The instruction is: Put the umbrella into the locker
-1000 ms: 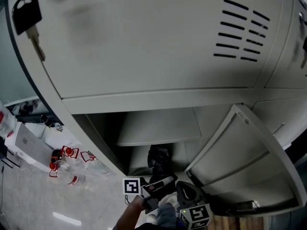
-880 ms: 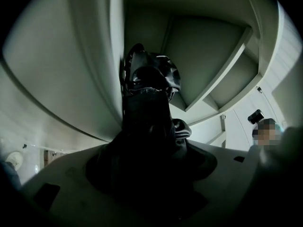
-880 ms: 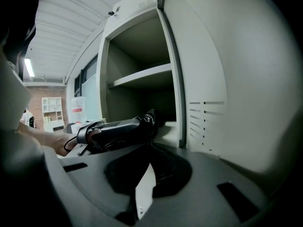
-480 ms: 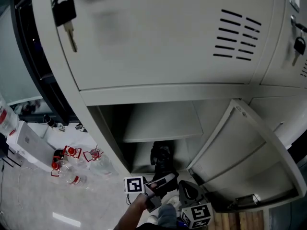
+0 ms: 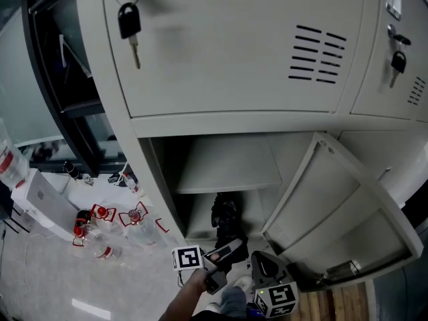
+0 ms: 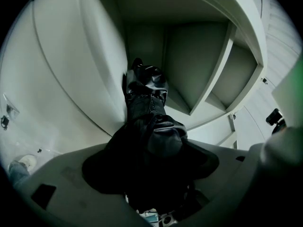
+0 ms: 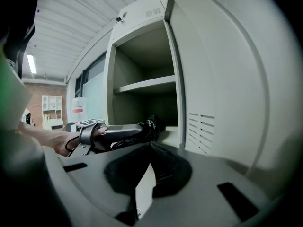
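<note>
Black umbrella (image 6: 147,119) clenched in left tool (image 6: 150,167), reaching into grey locker (image 5: 227,124) — right tool (image 7: 150,150) closed, empty.

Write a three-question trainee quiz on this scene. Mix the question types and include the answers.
1. True or false: the left tool is shut on the umbrella.
2. The lower locker door is: A) swung open, B) shut, C) missing.
3. Fill in: a ____ hangs from the lock of the upper door.

Answers: 1 true; 2 A; 3 key.
</note>
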